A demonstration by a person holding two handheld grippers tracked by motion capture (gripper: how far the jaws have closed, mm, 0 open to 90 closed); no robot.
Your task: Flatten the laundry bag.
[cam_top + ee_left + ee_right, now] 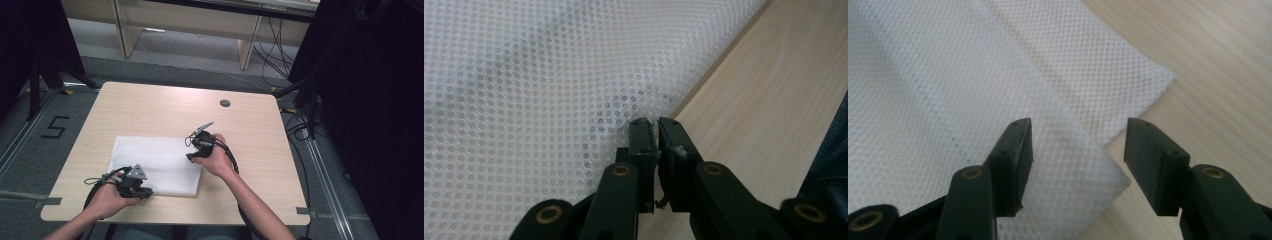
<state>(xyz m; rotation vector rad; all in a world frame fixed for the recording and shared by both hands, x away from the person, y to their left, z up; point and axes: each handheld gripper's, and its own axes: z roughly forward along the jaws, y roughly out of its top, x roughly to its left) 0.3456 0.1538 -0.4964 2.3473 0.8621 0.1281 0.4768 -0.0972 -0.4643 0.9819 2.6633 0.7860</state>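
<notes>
We work a white mesh cloth (157, 165) lying flat on the counter (250, 130) — our left gripper (655, 131) pinched tight on its near edge, our right gripper (1075, 150) spread wide and empty over a folded corner. To fold cleanly, we should bite that corner's layers together.

We see a white mesh cloth (157, 165) dotted with tiny holes, our pale wood-grain table (165, 107), our black grippers (1075, 160), a grey floor (30, 145)
</notes>
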